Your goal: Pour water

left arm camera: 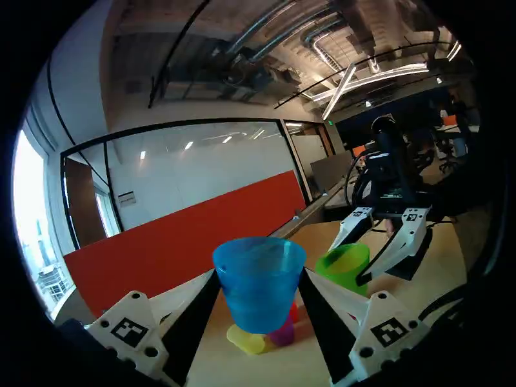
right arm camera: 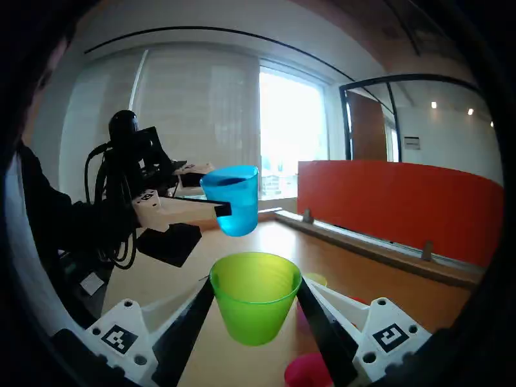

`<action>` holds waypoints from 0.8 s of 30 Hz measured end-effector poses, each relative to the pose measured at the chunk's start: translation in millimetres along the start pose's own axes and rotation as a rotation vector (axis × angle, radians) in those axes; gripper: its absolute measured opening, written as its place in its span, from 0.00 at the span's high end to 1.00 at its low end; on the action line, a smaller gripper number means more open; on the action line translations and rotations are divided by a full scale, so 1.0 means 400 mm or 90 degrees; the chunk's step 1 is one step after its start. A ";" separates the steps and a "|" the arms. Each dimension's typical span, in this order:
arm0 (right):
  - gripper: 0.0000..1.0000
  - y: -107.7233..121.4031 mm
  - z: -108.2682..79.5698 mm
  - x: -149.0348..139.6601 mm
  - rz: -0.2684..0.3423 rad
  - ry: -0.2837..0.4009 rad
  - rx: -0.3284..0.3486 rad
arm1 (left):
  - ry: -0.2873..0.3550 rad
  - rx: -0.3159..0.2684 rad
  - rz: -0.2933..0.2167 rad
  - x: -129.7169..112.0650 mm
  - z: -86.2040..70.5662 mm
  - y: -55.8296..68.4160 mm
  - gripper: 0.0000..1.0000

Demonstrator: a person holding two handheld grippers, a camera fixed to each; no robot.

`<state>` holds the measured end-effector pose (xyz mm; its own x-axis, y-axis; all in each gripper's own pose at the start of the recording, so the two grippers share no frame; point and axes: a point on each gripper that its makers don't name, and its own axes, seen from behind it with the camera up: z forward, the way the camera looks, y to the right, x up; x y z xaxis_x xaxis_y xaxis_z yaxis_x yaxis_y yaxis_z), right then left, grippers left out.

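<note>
In the left gripper view, a blue plastic cup stands upright between my left gripper's fingers, which are shut on it, lifted above the wooden table. Farther off, my right gripper holds a green cup. In the right gripper view, the green cup sits upright, and my right gripper is shut on it. Beyond it, the left gripper carries the blue cup higher, held by a person's dark sleeve. Both cups are apart.
Small yellow, purple and red cups lie on the table under the blue cup. A pink cup and a yellow one sit near the green cup. An orange partition runs along the table's far edge.
</note>
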<state>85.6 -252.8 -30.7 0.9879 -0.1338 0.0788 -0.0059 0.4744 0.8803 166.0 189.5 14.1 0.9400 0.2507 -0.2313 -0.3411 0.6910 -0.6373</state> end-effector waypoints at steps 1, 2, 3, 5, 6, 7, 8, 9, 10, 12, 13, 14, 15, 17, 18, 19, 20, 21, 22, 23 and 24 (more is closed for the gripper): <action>0.09 -0.001 0.001 -0.002 0.000 0.000 0.001 | 0.002 0.001 0.005 0.002 -0.001 -0.001 0.17; 0.09 -0.002 0.002 -0.004 0.000 0.000 0.001 | 0.004 0.003 0.011 0.004 -0.001 -0.002 0.17; 0.09 -0.003 0.003 -0.006 0.000 0.001 0.002 | 0.006 0.003 0.016 0.007 -0.002 -0.002 0.17; 0.09 -0.006 0.004 -0.007 0.001 0.000 0.005 | 0.009 0.003 0.025 0.011 -0.004 -0.001 0.17; 0.09 -0.008 0.005 -0.008 0.001 0.000 0.006 | 0.010 0.003 0.029 0.013 -0.004 0.000 0.17; 0.09 -0.010 0.006 -0.008 0.001 0.000 0.007 | 0.012 0.002 0.031 0.016 -0.005 0.001 0.17; 0.09 -0.012 0.008 -0.009 0.001 0.000 0.008 | 0.013 0.001 0.034 0.019 -0.005 0.001 0.17; 0.09 -0.014 0.009 -0.010 0.001 0.000 0.009 | 0.015 0.000 0.037 0.021 -0.005 0.002 0.17; 0.09 -0.017 0.010 -0.009 0.000 -0.001 0.011 | 0.016 0.000 0.040 0.022 -0.005 0.002 0.17; 0.09 -0.022 0.013 -0.009 0.000 -0.002 0.013 | 0.017 -0.001 0.046 0.024 -0.005 0.003 0.17; 0.09 -0.024 0.014 -0.009 -0.001 -0.002 0.015 | 0.018 -0.001 0.049 0.024 -0.004 0.003 0.17; 0.09 -0.026 0.015 -0.009 -0.001 -0.003 0.016 | 0.018 0.000 0.052 0.024 -0.004 0.003 0.17; 0.09 -0.028 0.016 -0.009 -0.001 -0.003 0.018 | 0.018 -0.001 0.055 0.023 -0.003 0.003 0.17; 0.09 -0.032 0.018 -0.010 -0.002 -0.003 0.021 | 0.017 -0.001 0.059 0.021 0.000 0.005 0.17; 0.09 -0.034 0.019 -0.010 -0.002 -0.002 0.023 | 0.017 -0.001 0.062 0.021 0.001 0.005 0.17; 0.09 -0.036 0.019 -0.011 -0.002 -0.003 0.024 | 0.017 -0.001 0.064 0.021 0.001 0.004 0.17; 0.09 -0.038 0.020 -0.011 -0.002 -0.003 0.025 | 0.017 -0.001 0.066 0.021 0.002 0.004 0.17; 0.09 -0.039 0.021 -0.011 -0.002 -0.003 0.026 | 0.018 -0.001 0.068 0.022 0.002 0.003 0.17; 0.09 -0.041 0.021 -0.012 -0.003 -0.003 0.027 | 0.019 0.001 0.072 0.024 0.002 0.002 0.17; 0.09 -0.043 0.022 -0.013 -0.003 -0.003 0.028 | 0.021 0.002 0.075 0.026 0.002 0.001 0.17; 0.09 -0.045 0.022 -0.013 -0.003 -0.003 0.029 | 0.022 0.002 0.079 0.027 0.002 0.001 0.17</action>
<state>79.1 -268.4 -42.6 0.9871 -0.1409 0.0765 -0.0081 0.4330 0.9014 176.1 192.9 12.0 0.8901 0.3108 -0.3335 -0.4546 0.6588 -0.5994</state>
